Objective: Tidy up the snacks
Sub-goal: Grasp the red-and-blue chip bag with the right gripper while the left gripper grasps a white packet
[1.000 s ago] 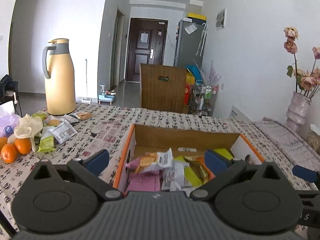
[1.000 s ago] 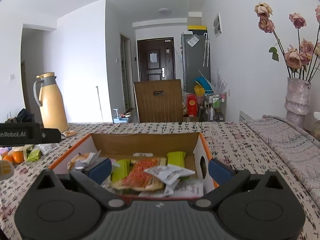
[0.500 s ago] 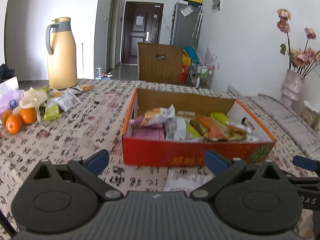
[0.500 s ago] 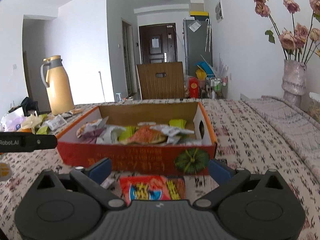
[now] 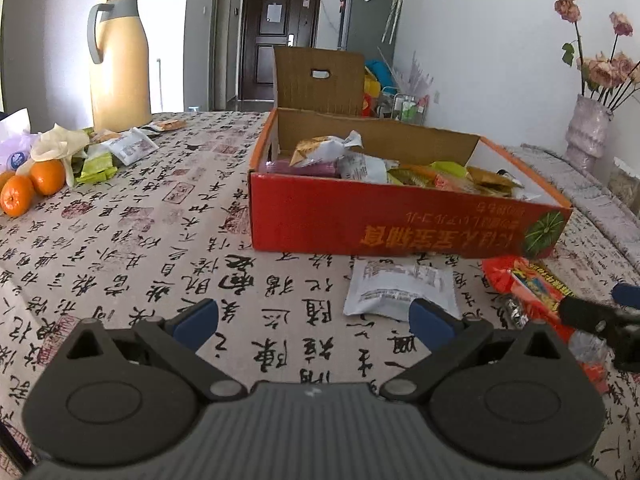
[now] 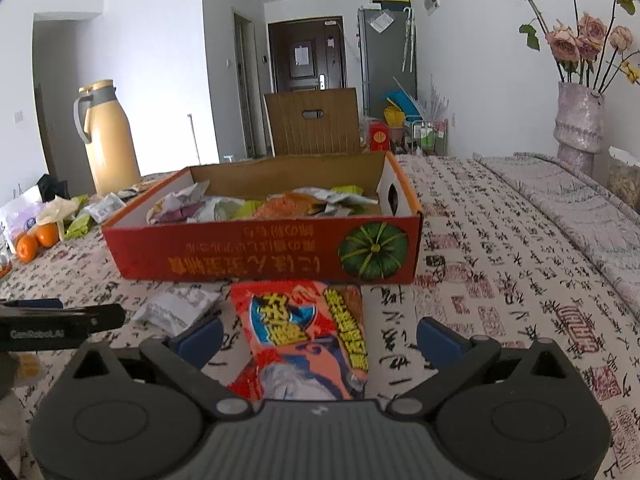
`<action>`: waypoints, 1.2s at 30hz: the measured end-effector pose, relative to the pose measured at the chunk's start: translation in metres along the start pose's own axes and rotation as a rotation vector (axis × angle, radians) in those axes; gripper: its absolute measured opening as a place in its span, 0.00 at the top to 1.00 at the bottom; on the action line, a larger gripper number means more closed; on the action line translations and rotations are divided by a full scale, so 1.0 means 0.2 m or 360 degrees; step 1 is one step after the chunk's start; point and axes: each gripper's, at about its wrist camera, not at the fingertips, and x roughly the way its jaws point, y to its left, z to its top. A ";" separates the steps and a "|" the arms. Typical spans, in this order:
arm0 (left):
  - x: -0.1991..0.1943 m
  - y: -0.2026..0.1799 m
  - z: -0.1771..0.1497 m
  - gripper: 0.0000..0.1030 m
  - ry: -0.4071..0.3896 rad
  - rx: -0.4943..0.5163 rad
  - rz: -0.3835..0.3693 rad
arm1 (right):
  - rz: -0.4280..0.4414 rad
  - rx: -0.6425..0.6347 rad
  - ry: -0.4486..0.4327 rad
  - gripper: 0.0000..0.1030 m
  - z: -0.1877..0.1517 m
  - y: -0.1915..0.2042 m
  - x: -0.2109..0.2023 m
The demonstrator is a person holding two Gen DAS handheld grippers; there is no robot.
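**Hovering over two loose packets by the box**

Hovering low over the patterned tablecloth (image 5: 120, 240), both grippers hold nothing. The left gripper (image 5: 314, 318) has its jaws wide apart, with a white packet (image 5: 400, 290) just ahead. The right gripper (image 6: 320, 334), jaws spread, straddles a red snack bag (image 6: 308, 332) lying just in front of the red box (image 6: 260, 252) of snacks.

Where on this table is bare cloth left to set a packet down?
Bare cloth lies between the oranges and the red box, and right of that box toward the vase. Crowded: the snack heap by the thermos, and the strip before the box, with a white packet and red packet.
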 end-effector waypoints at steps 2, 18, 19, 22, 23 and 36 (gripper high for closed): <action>0.00 0.00 0.00 0.00 0.0005 -0.0003 -0.0012 | -0.0004 -0.0012 0.0025 0.00 0.00 0.01 0.03; 0.03 0.02 0.00 0.00 0.0043 -0.0032 -0.0047 | 0.0007 0.0032 0.0177 0.41 -0.03 0.00 0.16; 0.03 0.02 0.00 0.00 0.0047 -0.0031 -0.0043 | 0.0012 0.0042 0.0172 0.44 -0.03 -0.01 0.16; 0.03 0.01 0.00 0.00 0.0050 -0.0030 -0.0038 | 0.0012 0.0054 0.0147 0.45 -0.04 -0.01 0.14; 0.03 0.01 0.00 0.00 0.0049 -0.0030 -0.0035 | 0.0009 0.0059 0.0136 0.46 -0.04 -0.01 0.13; 0.02 -0.05 0.04 0.00 0.0122 0.0062 0.0010 | -0.0039 0.0127 0.0006 0.46 -0.01 -0.12 0.02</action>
